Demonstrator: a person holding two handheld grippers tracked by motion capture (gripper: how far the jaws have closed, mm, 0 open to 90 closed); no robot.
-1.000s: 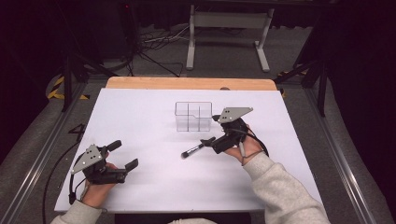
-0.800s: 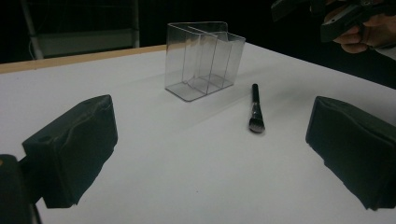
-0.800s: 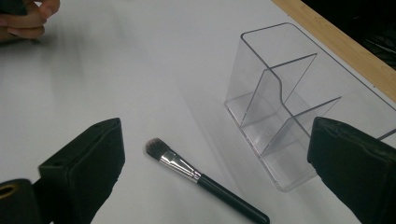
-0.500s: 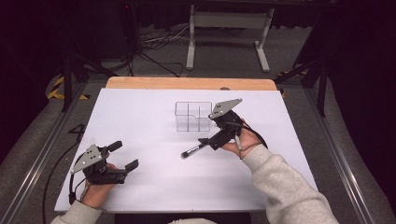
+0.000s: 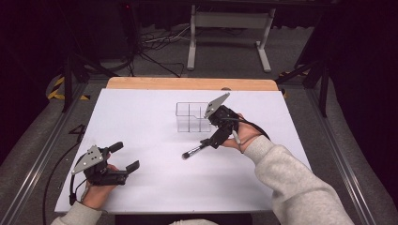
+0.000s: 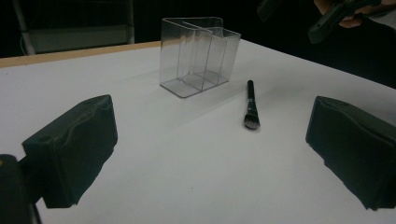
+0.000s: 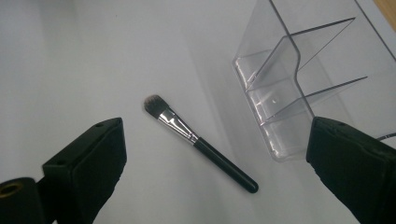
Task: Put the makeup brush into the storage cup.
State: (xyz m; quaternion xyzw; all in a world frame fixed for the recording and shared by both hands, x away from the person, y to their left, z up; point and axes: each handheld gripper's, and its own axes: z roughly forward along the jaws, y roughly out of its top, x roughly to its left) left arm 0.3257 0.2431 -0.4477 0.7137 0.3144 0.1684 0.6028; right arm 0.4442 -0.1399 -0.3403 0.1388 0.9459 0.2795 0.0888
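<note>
Here, the right tool point(image 5: 217, 136) hovers with its jaws spread wide apart, gripping nothing, just above a makeup brush point(image 7: 196, 141) that lies flat on the white tabletop point(image 5: 141, 122). The brush's bristle end points away from the clear plastic organizer point(image 7: 289, 93), which stands upright just beside the handle end, not touching it. Well apart, near the person's edge of the tabletop, the left tool point(image 5: 124, 159) rests low in a hand, its jaws likewise apart and empty.
</note>
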